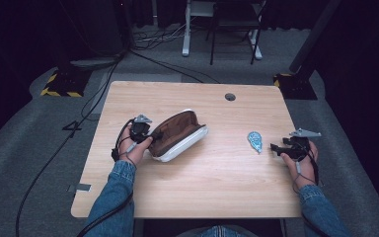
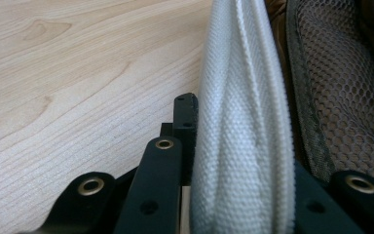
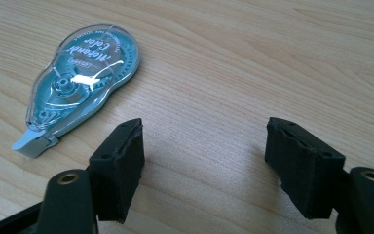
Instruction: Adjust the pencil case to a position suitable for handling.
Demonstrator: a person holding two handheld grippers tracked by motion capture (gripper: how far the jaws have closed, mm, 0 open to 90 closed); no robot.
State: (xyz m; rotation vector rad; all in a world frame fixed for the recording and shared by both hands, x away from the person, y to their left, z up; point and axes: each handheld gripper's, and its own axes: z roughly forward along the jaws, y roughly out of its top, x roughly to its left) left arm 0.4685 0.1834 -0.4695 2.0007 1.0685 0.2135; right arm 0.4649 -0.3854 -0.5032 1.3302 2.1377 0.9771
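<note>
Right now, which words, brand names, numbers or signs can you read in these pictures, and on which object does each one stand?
"Color": on the clear cover of the correction tape dispenser, seen upside down in the right gripper view.
A longer word above it and a small line below: too blurred to read for certain.
A mark like "4": on the floor, left of the table.
The pouch: no text visible.

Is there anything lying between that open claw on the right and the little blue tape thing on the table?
Nothing visible. The right gripper is open, and only bare table lies between it and the correction tape, which sits slightly off to one side of its jaws.
</note>
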